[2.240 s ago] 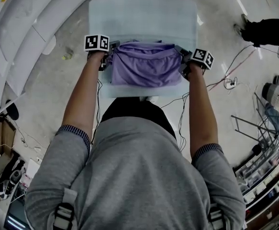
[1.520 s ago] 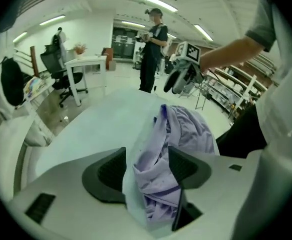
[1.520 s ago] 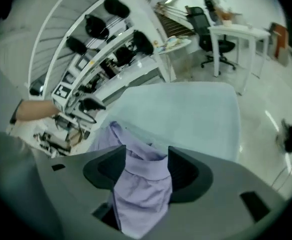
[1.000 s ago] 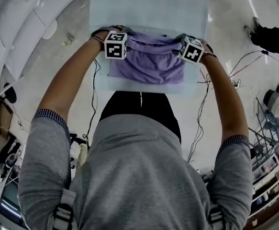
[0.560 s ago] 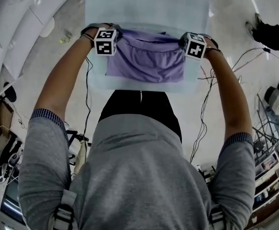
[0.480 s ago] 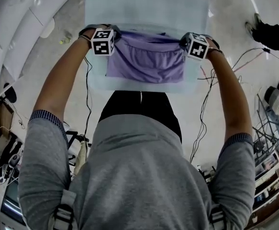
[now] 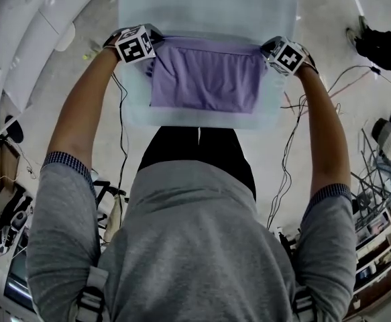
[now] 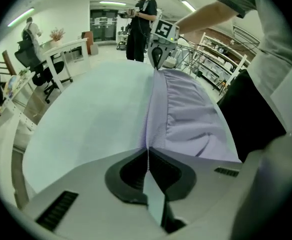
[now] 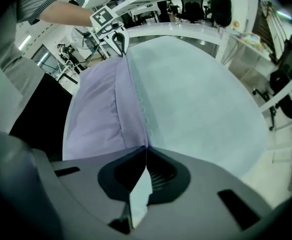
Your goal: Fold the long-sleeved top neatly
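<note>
jaws of the left gripper (image 8: 148,153) are pinched together on one corner of the purple long-sleeved top (image 7: 205,82); the right gripper (image 9: 146,151) clamps the other corner. the folded edge runs straight between them, the rest lying flat on the pale table (image 7: 208,5) toward the person (image 7: 195,247).

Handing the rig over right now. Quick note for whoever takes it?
Left tool: shut on the far edge of the purple top, at its left corner.
Right tool: shut on the same edge, at the right corner.
Top: flat on the pale table, on the person's side, far edge drawn straight between the tools.
Done: no sleeves showing; it reads as a rough rectangle.
Left: probably bring the pinched edge over to the near edge for another fold, then smooth.
</note>
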Demonstrator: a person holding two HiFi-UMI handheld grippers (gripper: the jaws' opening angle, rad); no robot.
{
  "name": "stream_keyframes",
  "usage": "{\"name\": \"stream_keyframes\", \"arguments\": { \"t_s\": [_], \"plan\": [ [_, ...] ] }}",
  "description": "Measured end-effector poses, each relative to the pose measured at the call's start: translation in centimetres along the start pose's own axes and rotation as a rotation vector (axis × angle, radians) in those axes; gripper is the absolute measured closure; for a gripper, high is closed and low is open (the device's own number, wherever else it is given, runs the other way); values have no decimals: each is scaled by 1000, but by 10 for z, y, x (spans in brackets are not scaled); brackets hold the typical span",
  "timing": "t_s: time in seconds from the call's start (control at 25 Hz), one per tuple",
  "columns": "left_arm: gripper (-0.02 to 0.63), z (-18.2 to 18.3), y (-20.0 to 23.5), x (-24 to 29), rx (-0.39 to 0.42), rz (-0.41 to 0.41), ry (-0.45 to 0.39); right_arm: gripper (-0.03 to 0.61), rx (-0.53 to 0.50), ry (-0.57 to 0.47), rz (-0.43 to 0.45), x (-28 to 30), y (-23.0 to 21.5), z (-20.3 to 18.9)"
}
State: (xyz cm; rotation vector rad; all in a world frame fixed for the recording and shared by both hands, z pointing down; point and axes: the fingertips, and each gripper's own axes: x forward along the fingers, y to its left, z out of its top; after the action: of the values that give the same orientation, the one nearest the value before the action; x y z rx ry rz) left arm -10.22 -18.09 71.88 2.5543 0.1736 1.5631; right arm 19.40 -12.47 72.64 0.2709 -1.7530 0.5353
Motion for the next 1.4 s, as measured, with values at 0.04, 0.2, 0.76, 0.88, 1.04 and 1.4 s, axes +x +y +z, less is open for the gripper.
{"name": "stream_keyframes", "arguments": {
  "t_s": [0.04,0.2,0.76,0.88,1.04,1.4],
  "plan": [
    [594,-1,3,3,-24,6,-3,565,12,5,-13,5,-1,-1],
    [592,1,10,12,-93,32,-28,561,53,19,-46,17,1,-3],
    [411,5,12,-49,-434,183,-195,256,434,-227,-139,-44,-14,-22],
    [389,9,14,-79,-555,263,-292,213,561,-328,-151,-67,-5,-29],
    [372,39,2,-120,-690,345,-485,179,723,-501,-143,-93,18,-28],
    [324,138,-80,-144,-612,366,-630,133,937,-851,-127,-160,86,-1]
  ]
}}
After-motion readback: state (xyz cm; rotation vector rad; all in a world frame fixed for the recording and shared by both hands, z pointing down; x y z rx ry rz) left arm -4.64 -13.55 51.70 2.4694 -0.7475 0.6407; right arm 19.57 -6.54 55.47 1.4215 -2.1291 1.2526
